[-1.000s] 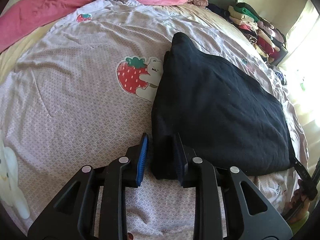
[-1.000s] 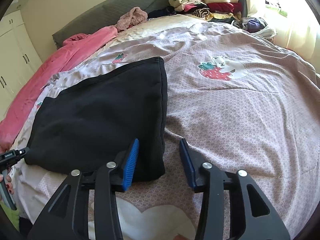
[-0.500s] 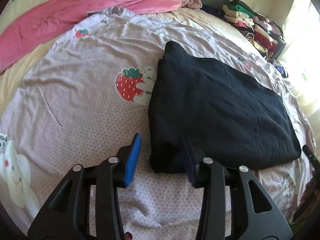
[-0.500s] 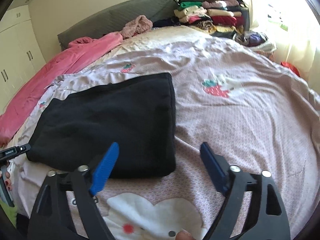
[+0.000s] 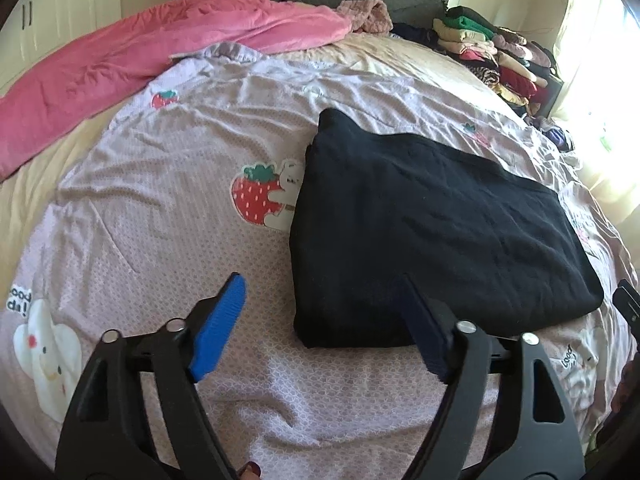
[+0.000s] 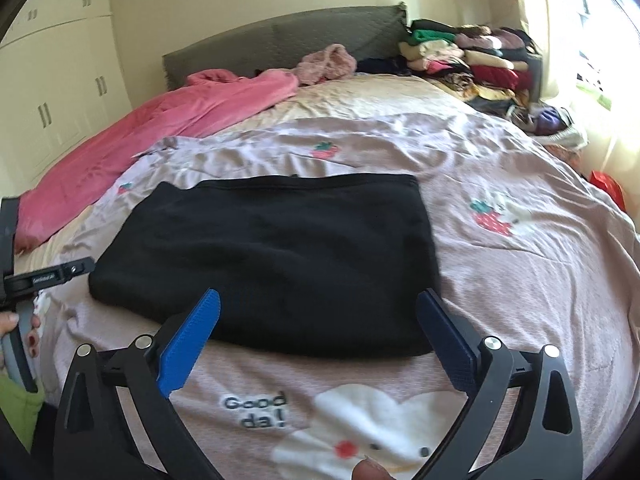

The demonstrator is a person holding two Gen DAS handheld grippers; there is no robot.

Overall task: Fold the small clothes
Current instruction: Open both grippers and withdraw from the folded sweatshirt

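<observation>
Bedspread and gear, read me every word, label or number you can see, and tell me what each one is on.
"Good da!" on the bedspread, beside the white cartoon animal, right wrist view.
"ood da!" on the bedspread by another white animal, left wrist view, first letter cut off.
"Good", slanted and partly hidden, on the bedspread at lower right, left wrist view.
White lettering on the black bracket: too small to read.

A home bedroom: a bed point(image 6: 520, 280) with cartoon quilt, padded headboard point(image 6: 280, 36), built-in wardrobes point(image 6: 60, 92), stacked clothes point(image 6: 472, 60) at the far corner.
</observation>
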